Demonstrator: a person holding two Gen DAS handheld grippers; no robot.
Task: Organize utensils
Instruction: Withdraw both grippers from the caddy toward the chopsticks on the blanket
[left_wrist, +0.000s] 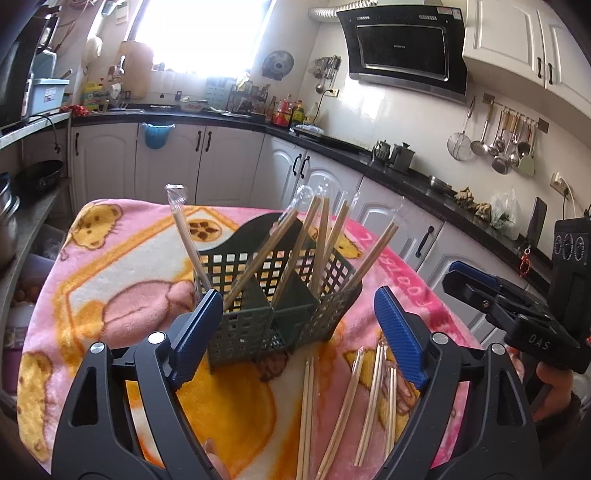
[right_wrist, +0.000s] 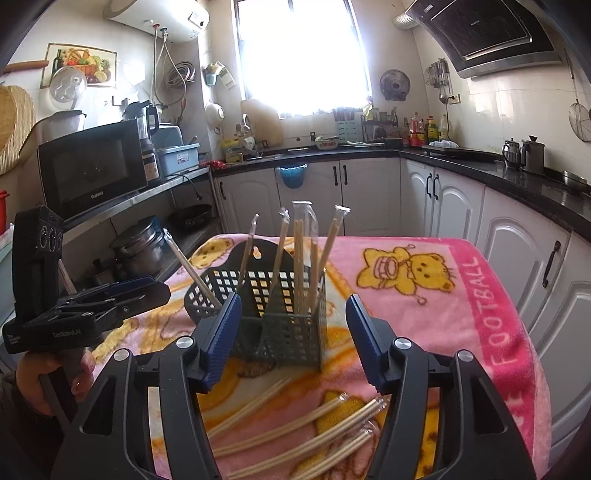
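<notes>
Behind both spread, empty grippers, left (left_wrist: 299, 328) and right (right_wrist: 293, 339), the basket's (left_wrist: 273, 295) base is hidden.

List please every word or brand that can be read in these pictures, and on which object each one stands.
"Galanz": on the microwave.
"FOOTBALL": on the pink blanket.
"DAS": on the right gripper, on its body.
The range hood logo, the left gripper body text and the bottle labels are too small to read.

Wrapped chopsticks (left_wrist: 291, 254) upright in basket (left_wrist: 255, 321)
</notes>
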